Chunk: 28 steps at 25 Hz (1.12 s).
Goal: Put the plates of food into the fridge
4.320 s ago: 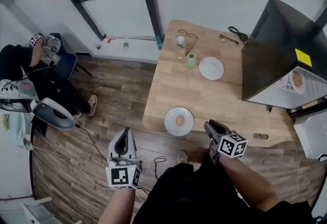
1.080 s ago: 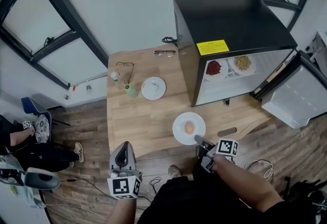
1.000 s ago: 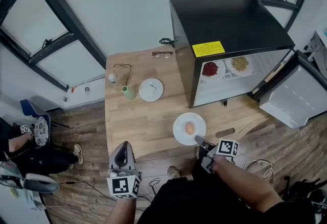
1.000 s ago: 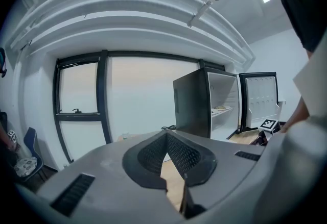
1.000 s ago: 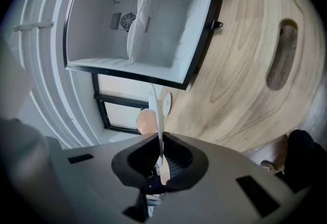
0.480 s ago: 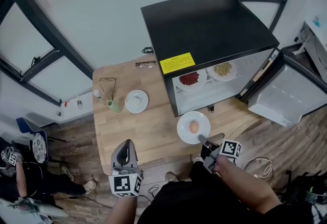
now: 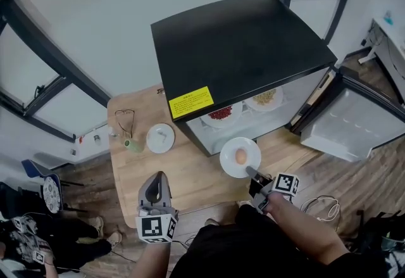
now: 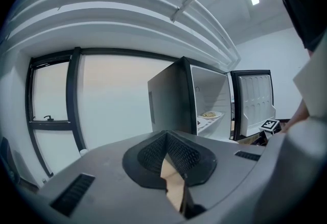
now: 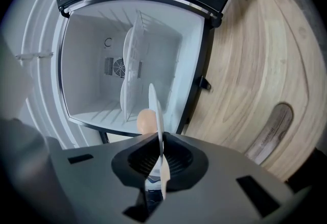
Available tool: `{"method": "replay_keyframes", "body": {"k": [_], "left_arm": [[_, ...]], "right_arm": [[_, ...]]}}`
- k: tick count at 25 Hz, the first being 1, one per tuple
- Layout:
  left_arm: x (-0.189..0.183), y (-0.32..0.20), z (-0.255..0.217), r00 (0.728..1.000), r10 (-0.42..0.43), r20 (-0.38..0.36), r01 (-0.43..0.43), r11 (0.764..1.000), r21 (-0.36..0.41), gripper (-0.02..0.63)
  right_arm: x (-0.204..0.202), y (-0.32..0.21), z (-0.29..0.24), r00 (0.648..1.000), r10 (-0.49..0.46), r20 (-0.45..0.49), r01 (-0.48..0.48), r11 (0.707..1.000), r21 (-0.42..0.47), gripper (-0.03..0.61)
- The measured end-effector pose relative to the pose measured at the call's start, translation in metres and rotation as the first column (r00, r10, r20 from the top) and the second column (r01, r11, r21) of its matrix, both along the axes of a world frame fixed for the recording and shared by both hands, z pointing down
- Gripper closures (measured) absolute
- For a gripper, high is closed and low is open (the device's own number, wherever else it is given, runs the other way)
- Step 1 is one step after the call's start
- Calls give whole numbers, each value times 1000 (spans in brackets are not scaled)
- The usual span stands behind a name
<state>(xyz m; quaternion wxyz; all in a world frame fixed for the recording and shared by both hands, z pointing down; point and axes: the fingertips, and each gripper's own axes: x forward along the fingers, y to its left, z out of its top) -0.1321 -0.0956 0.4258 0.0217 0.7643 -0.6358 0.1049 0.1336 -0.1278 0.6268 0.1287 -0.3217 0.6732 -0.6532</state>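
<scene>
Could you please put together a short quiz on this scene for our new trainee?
1. True or false: the door of the fridge stands open.
2. What does the right gripper hold? A a mug; B a plate with an egg; C a knife.
3. How many plates of food sit inside the fridge?
Key: 1 true; 2 B; 3 two, a red-topped plate and a pale-topped plate.
</scene>
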Motion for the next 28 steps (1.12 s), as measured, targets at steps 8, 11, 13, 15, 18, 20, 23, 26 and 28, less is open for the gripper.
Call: {"method": "replay_keyframes", "body": {"k": [8, 11, 13, 15, 18, 20, 23, 26, 28], "left_arm": [[21, -31, -6, 1000, -8, 18, 8, 1000, 7, 611], [21, -38, -4, 999, -25, 22, 25, 1000, 1, 611], [19, -39, -2, 999, -43, 24, 43, 999, -4, 611], [15, -40, 0, 998, -64, 26, 64, 998, -8, 611], [9, -40, 3, 995, -97, 25, 98, 995, -14, 611], [5, -40, 4, 993, -113, 27, 114, 993, -18, 611], [-2, -36, 8, 989, -143, 28, 144, 989, -27, 611], [-12, -30, 11, 983, -182, 34, 183, 983, -33, 611], [-19, -26, 12, 978, -203, 38, 204, 978, -35, 611]], "right_arm": [[5, -39, 3, 999, -38, -6, 38, 999, 0, 545], [1, -52, 4, 998, -63, -14, 63, 998, 3, 545], [-1, -61, 7, 997, -77, -18, 77, 997, -3, 545], [-3, -69, 10, 996, -86, -17, 85, 996, -11, 545], [-7, -80, 18, 994, -109, -31, 108, 994, -23, 545], [-12, -87, 18, 991, -126, -45, 126, 992, -14, 543], [-18, -100, 21, 987, -142, -75, 142, 990, -8, 543], [-23, -110, 26, 984, -149, -101, 148, 989, -25, 543], [-27, -116, 28, 977, -167, -134, 164, 986, -33, 543]]}}
